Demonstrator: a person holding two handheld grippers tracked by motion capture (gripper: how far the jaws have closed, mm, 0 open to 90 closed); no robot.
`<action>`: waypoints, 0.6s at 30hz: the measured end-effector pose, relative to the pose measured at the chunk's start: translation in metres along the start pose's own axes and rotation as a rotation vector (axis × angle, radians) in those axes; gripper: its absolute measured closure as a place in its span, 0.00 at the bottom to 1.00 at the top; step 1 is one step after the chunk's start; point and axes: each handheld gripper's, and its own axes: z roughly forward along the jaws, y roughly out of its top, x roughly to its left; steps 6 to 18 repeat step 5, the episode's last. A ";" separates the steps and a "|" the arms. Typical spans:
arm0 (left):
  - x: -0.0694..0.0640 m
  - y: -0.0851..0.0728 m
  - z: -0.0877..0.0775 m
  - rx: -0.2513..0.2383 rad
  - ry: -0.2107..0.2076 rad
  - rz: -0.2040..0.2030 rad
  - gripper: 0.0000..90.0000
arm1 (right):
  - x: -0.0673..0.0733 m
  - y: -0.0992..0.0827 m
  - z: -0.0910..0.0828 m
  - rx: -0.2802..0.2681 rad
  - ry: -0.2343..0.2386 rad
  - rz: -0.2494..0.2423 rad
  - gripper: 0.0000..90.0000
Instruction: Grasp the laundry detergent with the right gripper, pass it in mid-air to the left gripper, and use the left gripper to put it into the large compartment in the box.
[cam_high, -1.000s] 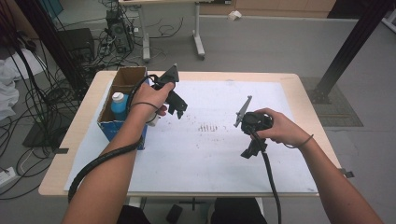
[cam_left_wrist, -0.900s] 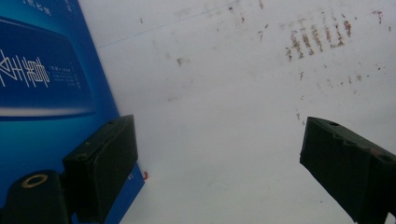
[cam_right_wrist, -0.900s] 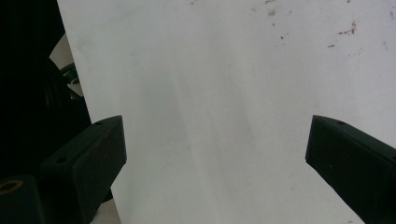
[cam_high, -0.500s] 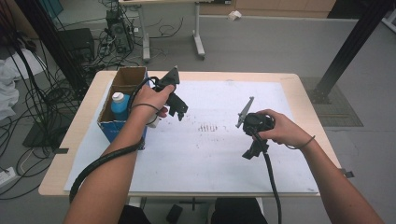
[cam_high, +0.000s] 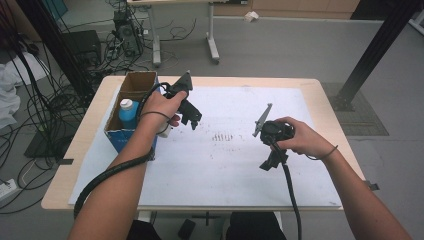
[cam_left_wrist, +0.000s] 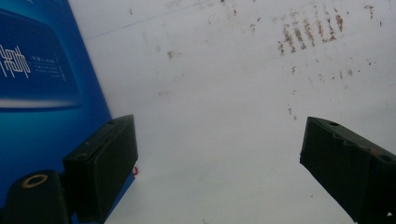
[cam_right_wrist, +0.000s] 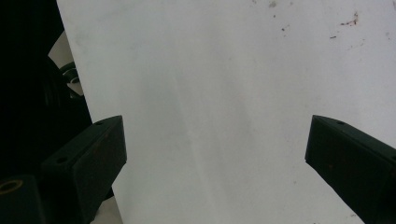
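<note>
**Both grippers held wide over the white sheet, box at the far left**

Nearest you, your right gripper (cam_high: 270, 162) hangs over the right half of the white sheet (cam_high: 225, 165). In the right gripper view its jaws stand wide apart with nothing between them but bare sheet, and the sheet's edge runs down that view's left side against something dark.

A little farther and to the left, your left gripper (cam_high: 192, 119) is held above the sheet just beside the blue cardboard box (cam_high: 120, 137). Its jaws are also spread wide and empty; in the left gripper view the box's blue printed wall (cam_left_wrist: 42, 79) sits close by one jaw.

Between the two grippers, a patch of brownish smudge marks (cam_high: 222, 136) stains the sheet.

Farther left, the box stands open at the table's (cam_high: 320, 90) left edge. A bottle with a blue body and white cap (cam_high: 128, 111) stands upright in its nearer part.
</note>
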 end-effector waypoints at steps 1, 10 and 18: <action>0.000 0.000 -0.001 -0.002 0.000 -0.001 0.13 | 0.000 0.000 0.000 -0.001 0.001 0.002 0.06; 0.000 -0.001 -0.003 -0.006 0.001 -0.002 0.13 | 0.001 0.000 -0.001 -0.008 0.001 -0.001 0.06; 0.000 -0.001 -0.003 -0.006 0.001 -0.002 0.13 | 0.001 0.000 -0.001 -0.008 0.001 -0.001 0.06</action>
